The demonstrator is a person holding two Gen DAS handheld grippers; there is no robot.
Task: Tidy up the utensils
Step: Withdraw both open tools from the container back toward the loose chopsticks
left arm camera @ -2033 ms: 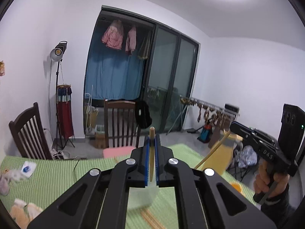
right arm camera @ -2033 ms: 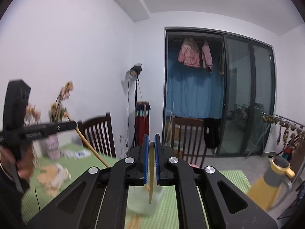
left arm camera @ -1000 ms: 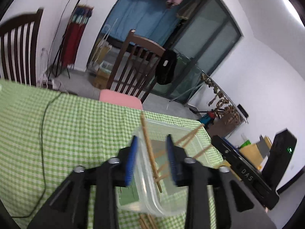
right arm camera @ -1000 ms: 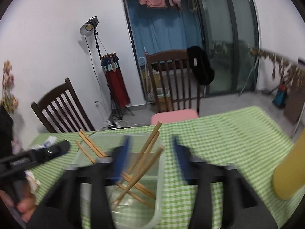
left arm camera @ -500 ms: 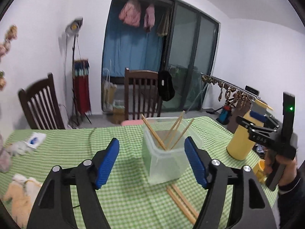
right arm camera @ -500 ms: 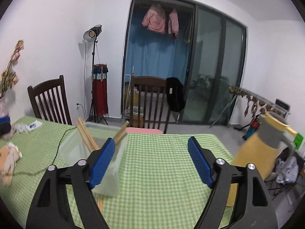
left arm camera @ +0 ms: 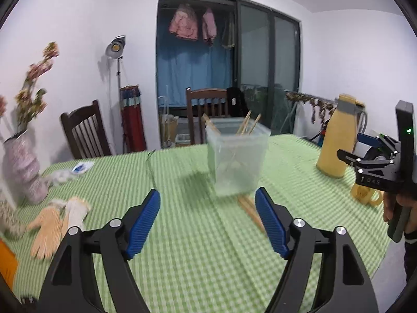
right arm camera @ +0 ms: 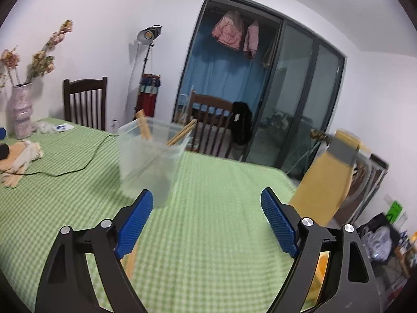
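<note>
A clear plastic container (left arm camera: 237,156) stands on the green checked tablecloth (left arm camera: 182,234) and holds several wooden chopsticks (left arm camera: 246,125) that lean against its rim. A few loose chopsticks (left arm camera: 250,210) lie on the cloth just in front of it. My left gripper (left arm camera: 207,200) is back from the container, its jaws opening with nothing between them. My right gripper (right arm camera: 207,195) is to the right of the container (right arm camera: 148,161), its jaws also opening and empty. One loose chopstick (right arm camera: 130,260) shows under its left finger. The left wrist view shows the right gripper (left arm camera: 357,146) held in a hand at the far right.
A yellow jug (left arm camera: 338,143) and a yellow mug (left arm camera: 365,195) stand at the table's right edge. At the left are a vase of dried flowers (left arm camera: 23,167) and work gloves (left arm camera: 57,221). A black cable (right arm camera: 65,172) crosses the cloth. Wooden chairs (left arm camera: 86,130) stand behind the table.
Both grippers held a chopstick over the container, then let go, opened wide and pulled back. The chopsticks now stand in the container.
</note>
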